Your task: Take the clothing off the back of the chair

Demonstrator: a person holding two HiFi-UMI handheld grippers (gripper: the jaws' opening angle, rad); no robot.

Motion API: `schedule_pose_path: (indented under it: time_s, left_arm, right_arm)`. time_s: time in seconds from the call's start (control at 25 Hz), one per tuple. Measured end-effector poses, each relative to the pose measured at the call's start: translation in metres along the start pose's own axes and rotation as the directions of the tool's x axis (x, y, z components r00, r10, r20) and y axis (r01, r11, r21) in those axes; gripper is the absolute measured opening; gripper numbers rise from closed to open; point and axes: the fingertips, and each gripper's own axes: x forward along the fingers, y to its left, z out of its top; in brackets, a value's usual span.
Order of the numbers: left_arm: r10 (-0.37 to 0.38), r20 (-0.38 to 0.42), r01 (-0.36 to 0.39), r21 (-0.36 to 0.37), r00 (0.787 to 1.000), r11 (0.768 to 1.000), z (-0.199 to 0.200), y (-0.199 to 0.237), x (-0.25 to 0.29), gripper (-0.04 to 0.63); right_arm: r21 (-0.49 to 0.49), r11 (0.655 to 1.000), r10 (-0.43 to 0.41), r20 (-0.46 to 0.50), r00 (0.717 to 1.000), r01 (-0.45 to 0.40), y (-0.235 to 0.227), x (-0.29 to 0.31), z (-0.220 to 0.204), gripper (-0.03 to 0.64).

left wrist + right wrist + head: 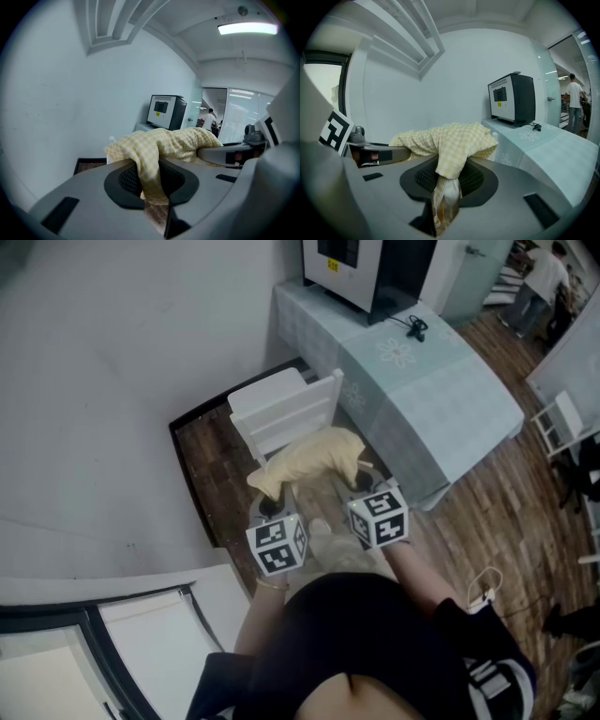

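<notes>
I am holding the yellow checked clothing (309,460) by both ends, and it is hanging bunched between the two grippers on my side of the white chair (281,409). The left gripper (150,180) is pinching a twisted fold of the cloth, with its jaws nearly together and the fabric running down through the gap. The right gripper (447,180) is doing the same at the other end, its jaws narrowed onto a gathered tail of cloth that is poking out below the pads. From the head view the bundle is sitting in front of the chair's slatted back, nearer to me than the top rail, and none of it is draping over the far side of the chair. The main step therefore looks largely done to me. In both gripper views a white part of the chair is showing just behind the cloth, so I cannot tell whether the far fold is touching the back or hanging just clear of it. What I am judging to be left is drawing the clothing fully away from the chair. Both grips look secure enough for that, since the cloth is bunched thick between each pair of jaws.
</notes>
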Motion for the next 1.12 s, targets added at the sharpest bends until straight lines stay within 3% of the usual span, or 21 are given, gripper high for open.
schedule_pose_path:
  time_s: [1.12]
  left_arm:
    - [0.01, 0.024, -0.01, -0.013, 1.0, 1.0, -0.002, 0.004, -0.019, 0.052]
  right_arm:
    - [-0.029, 1.0, 0.009, 0.021, 1.0, -0.009, 0.017, -0.012, -0.003, 0.095]
